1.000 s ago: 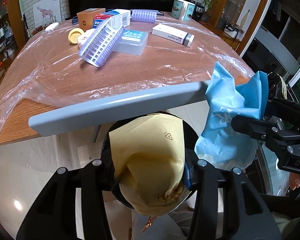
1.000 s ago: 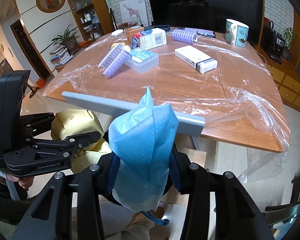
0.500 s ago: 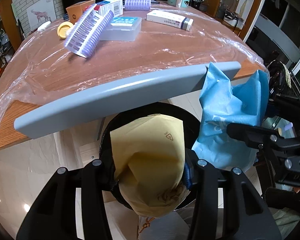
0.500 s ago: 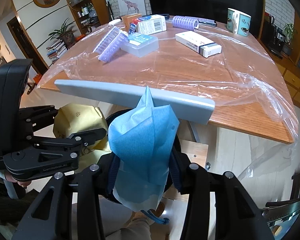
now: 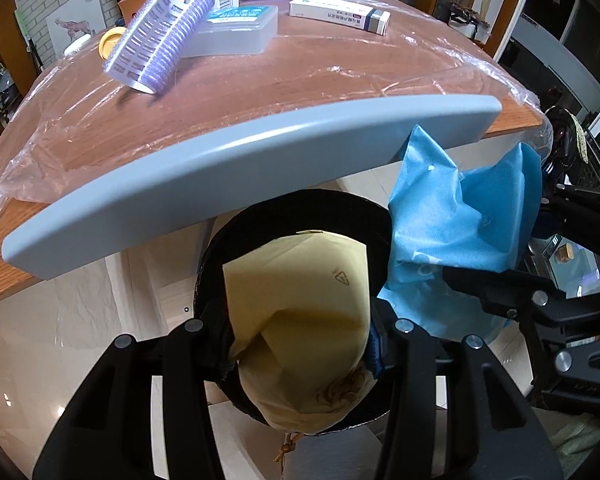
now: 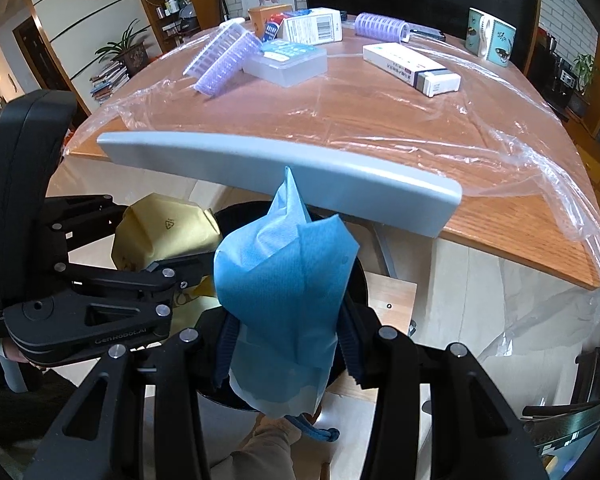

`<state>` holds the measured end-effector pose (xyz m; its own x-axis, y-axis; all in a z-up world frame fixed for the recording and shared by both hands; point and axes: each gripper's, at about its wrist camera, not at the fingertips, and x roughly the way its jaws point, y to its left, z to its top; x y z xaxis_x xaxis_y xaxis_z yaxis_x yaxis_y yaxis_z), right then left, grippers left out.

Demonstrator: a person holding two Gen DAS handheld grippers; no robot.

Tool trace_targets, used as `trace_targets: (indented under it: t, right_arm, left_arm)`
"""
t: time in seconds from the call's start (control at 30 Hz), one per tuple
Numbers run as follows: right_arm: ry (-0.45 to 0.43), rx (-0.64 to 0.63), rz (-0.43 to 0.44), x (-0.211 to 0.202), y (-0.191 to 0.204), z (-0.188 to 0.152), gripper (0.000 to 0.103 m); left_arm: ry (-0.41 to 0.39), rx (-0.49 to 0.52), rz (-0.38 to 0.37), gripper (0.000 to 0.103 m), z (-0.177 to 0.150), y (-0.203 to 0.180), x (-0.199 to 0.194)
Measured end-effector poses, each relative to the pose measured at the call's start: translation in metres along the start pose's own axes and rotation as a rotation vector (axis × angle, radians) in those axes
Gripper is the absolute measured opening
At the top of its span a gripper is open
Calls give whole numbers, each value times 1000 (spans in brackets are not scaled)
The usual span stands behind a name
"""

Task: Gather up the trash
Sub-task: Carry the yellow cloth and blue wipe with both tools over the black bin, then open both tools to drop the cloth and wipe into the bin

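jaws of both grippers clench trash: left gripper (image 5: 296, 344) a yellow bag (image 5: 300, 320), right gripper (image 6: 284, 344) a blue bag (image 6: 284, 292), poised over the black bin (image 5: 300, 208) at 6 o'clock of the counter (image 6: 380, 120), likely to drop.

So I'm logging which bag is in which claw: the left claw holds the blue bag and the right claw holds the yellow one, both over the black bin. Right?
Not quite: the colours are swapped. The left wrist view shows the left claw shut on the yellow bag, and the right wrist view shows the right claw shut on the blue bag. Both are over the black bin.
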<state>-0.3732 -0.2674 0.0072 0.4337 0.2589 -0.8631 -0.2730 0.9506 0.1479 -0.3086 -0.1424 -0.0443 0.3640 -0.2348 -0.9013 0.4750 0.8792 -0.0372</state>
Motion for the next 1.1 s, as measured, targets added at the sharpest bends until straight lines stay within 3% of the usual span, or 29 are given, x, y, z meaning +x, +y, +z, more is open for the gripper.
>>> trace_targets:
  t: [0.47,0.5,0.6,0.67,0.83,1.1]
  right_arm:
    - [38,1,0,15,1,-1,46]
    - [39,7,3,15,1,-1,46]
    - [33,29,-11,12,-4,0,63]
    - [20,42,-21,8,-8,0,77]
    - [-15,53,-29,-10,-18,-2,79]
    - [-208,74,-17,-78,-29,5,92]
  left_arm:
    - [23,27,14,49,-9,-5,12]
    - [20,28,12,55,-9,-5,13]
    - [-5,24,31,76,-8,-4,10]
    - [-19,13,24,80,-8,-1,6]
    - [-29,-4,18,81,-11,6,-4]
    - [-126,-5,-32,82,-8,17,-55]
